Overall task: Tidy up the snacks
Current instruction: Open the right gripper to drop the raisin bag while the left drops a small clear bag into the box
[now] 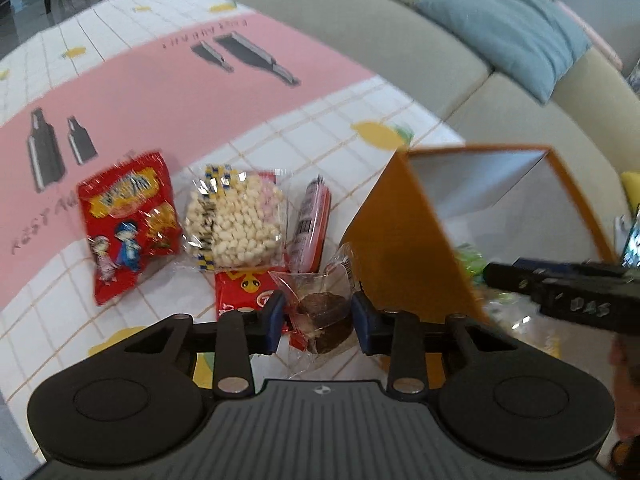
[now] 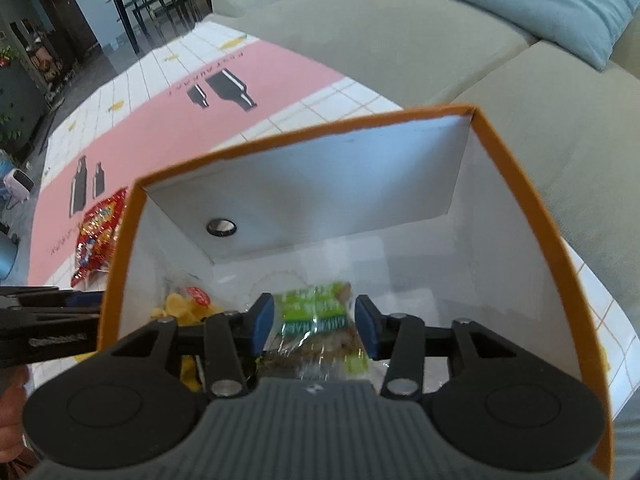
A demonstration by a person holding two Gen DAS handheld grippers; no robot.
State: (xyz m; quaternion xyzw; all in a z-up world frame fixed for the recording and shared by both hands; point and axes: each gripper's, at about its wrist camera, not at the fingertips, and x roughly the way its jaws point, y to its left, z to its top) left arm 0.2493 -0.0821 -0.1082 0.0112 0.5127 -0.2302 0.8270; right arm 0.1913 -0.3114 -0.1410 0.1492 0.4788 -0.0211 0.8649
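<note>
Snacks on the table, going left to right:

red bag (image 1: 130,220): puffy foil pack lying flat on the pink-and-white cloth (image 1: 160,92). Looks light and crinkly, probably slick. Best bet is pinching the crimped top or bottom seam rather than the air-filled middle.

puffed cake (image 1: 236,222): round rice cake in clear wrap, just beside the red bag. Light but looks brittle, so a hard squeeze could crumble it. Grab the loose wrap at an edge.

pink stick (image 1: 310,226): narrow wrapped tube next to the cake. Seems stiff enough to take across the middle.

red pack (image 1: 244,290): flat packet partly under the cake and behind the left pad. Mostly hidden, hard to judge.

brown cake (image 1: 326,316): dark, soft-looking piece in a clear wrapper, right between the pads of the left gripper (image 1: 318,316). Jaws sit partway apart with the wrapper between them; whether the pads actually press it can't be told, the frame is blurry. Guess is it squashes easily, so a gentle hold on the body or the wrapper tail.

box (image 1: 400,240): orange outside, white inside, stiff card, standing at the table's right end near the sofa (image 1: 400,40).

green pack (image 2: 316,320): crinkly film pack, already inside the box, between the pads of the right gripper (image 2: 314,322). Jaws apart, gaps showing on both sides, so it looks let go.

yellow chips (image 2: 188,308): low in the box's left corner, already stowed.
</note>
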